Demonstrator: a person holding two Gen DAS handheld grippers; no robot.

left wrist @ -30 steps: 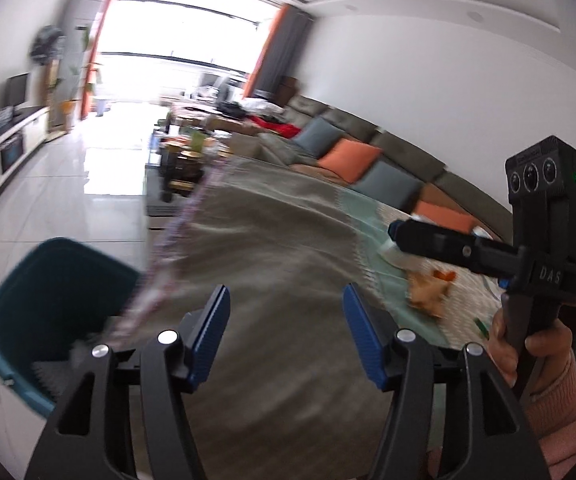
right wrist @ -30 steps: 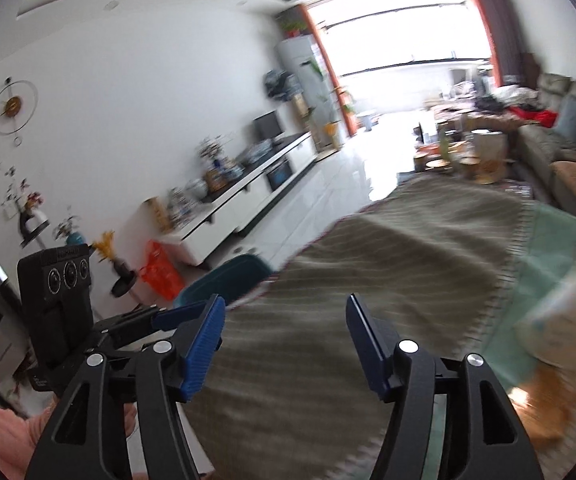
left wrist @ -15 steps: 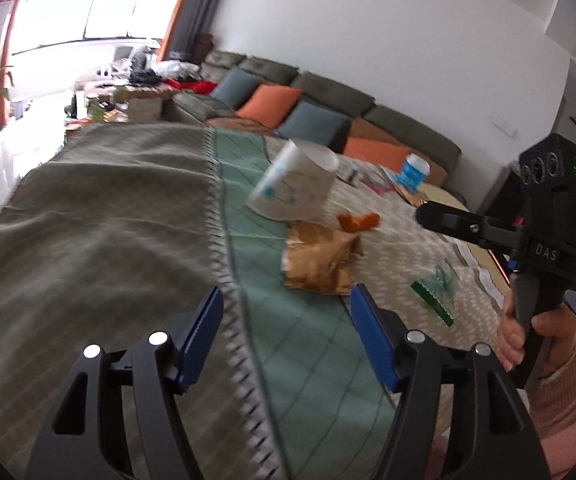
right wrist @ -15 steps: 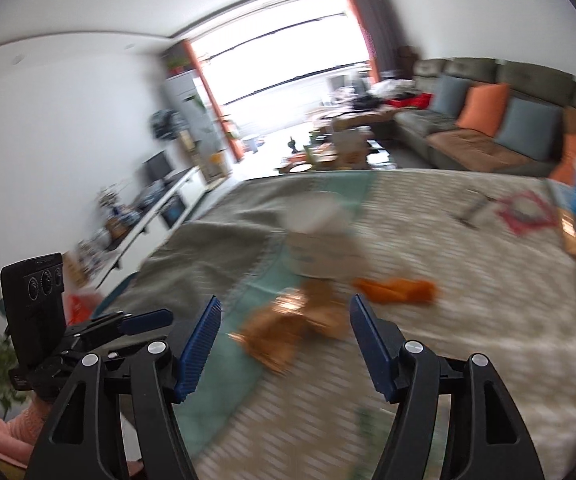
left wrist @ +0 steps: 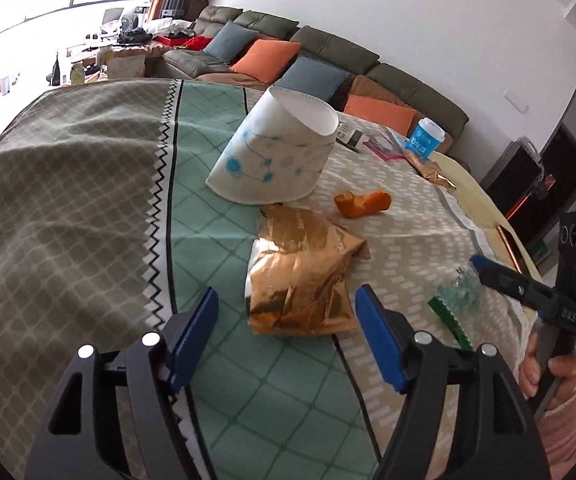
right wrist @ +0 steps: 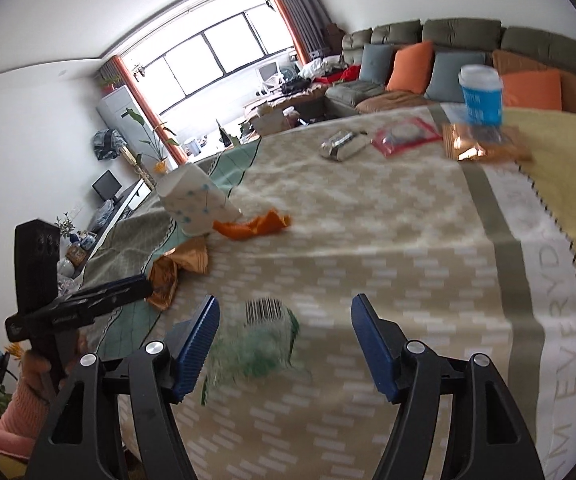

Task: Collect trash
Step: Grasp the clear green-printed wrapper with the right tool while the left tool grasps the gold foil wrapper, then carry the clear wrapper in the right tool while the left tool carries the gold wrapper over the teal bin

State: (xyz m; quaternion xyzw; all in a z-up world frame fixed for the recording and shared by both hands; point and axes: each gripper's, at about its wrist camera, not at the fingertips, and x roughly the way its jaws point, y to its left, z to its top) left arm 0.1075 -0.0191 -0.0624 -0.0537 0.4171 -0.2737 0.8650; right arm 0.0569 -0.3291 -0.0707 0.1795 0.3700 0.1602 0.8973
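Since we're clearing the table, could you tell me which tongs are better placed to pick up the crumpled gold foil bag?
Probably the left tongs: open, with the crumpled gold foil bag framed between them. The right tongs face the green-edged clear wrapper.

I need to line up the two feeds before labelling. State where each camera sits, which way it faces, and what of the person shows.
Left wrist: on the left gripper, angled down at the gold bag; jaws open; right hand shows.
Right wrist: on the right gripper, angled down at the green wrapper; jaws open; left hand's sleeve shows.
Shared: paper cup, orange peel, gold bag, green wrapper, sofa.
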